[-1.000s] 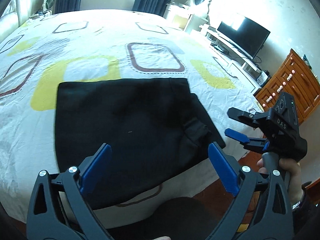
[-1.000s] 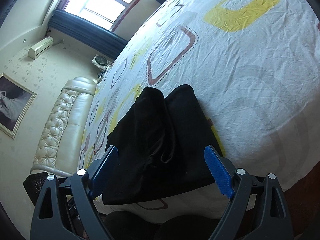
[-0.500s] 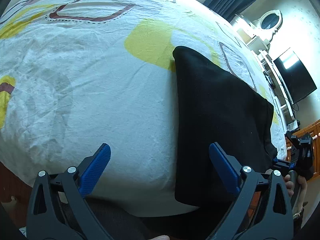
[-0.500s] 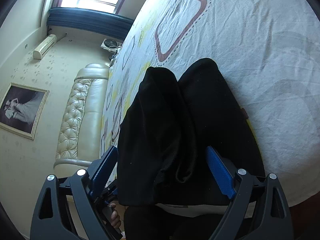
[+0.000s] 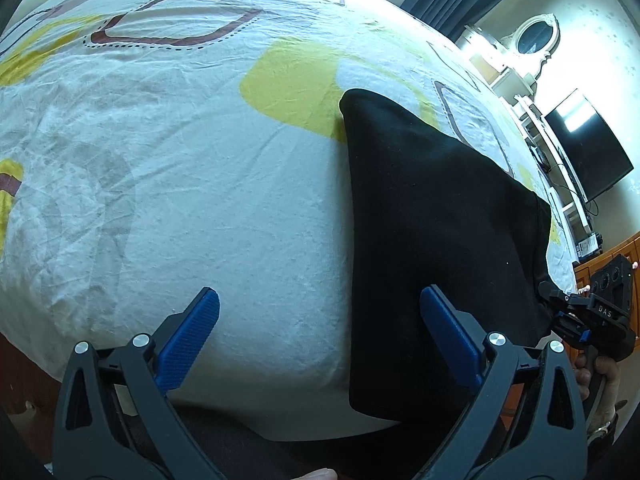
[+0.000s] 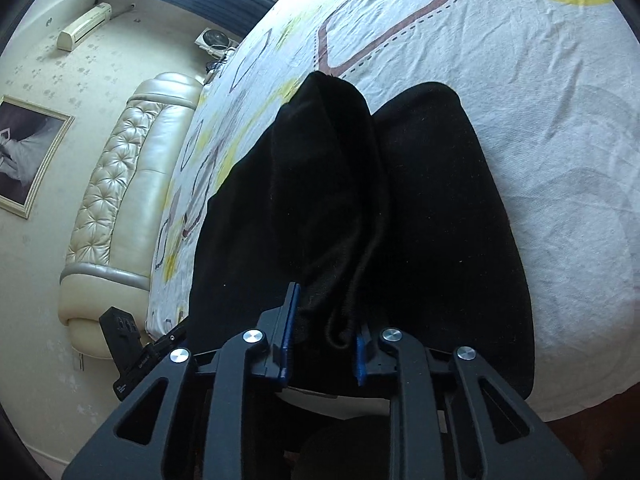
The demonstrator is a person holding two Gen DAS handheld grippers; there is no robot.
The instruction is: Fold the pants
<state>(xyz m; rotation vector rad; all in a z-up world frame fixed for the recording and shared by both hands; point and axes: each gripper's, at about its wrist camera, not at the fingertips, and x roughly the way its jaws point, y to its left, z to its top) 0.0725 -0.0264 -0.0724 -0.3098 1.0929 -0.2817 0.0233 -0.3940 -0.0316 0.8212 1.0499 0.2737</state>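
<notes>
Mid-fold: pants (image 5: 436,248) already doubled up, lying flat on the bed (image 5: 200,200) near its front edge.

Our R gripper (image 6: 320,344) is closing on a bunched fold of black cloth, pads either side of it. L gripper (image 5: 316,332) is wide apart w/ nothing in it, at the pants' left edge. We judge another fold is left to do.

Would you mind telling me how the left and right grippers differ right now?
The left gripper is wide open over the bedsheet, gripping nothing; the right gripper is closing on a bunched edge of the black pants. Both have blue-padded black fingers.
</notes>
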